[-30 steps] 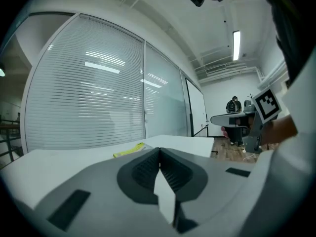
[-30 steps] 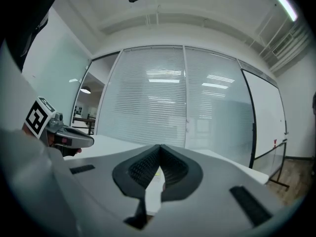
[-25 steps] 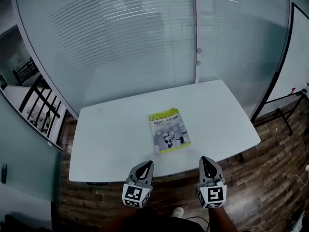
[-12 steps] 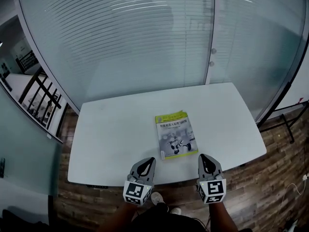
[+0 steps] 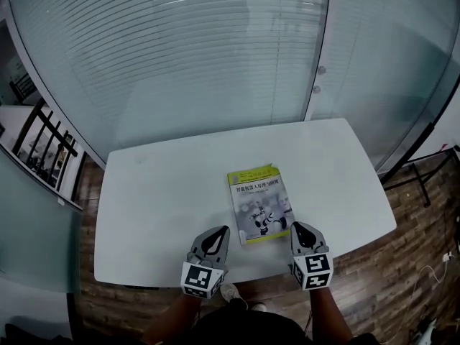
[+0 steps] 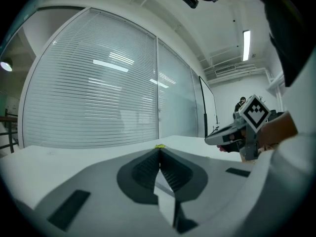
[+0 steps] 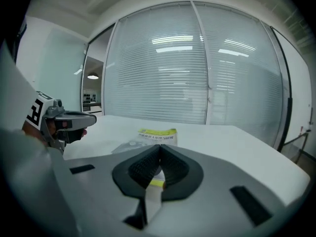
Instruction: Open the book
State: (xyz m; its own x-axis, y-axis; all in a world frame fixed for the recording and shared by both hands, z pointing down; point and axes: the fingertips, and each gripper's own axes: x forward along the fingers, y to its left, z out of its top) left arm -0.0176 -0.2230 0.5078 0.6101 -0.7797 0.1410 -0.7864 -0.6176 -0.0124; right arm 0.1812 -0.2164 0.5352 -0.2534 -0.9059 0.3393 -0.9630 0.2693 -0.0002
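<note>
A closed book with a yellow-green and grey cover lies flat on the white table, near its front edge. In the right gripper view the book sits just beyond my jaws. My left gripper hovers at the table's front edge, left of the book's near corner, jaws shut and empty. My right gripper is at the book's near right corner, also shut with nothing in it. In the left gripper view only a sliver of the book's yellow edge shows above the jaw tips.
A frosted glass wall with horizontal stripes rises right behind the table. Wooden floor surrounds the table. A railing stands at the far left. The person's feet show under the table's front edge.
Both grippers have moved forward toward the table, the right one coming up to the book's near right corner. The head view has shifted, so the table sits closer in the frame.
</note>
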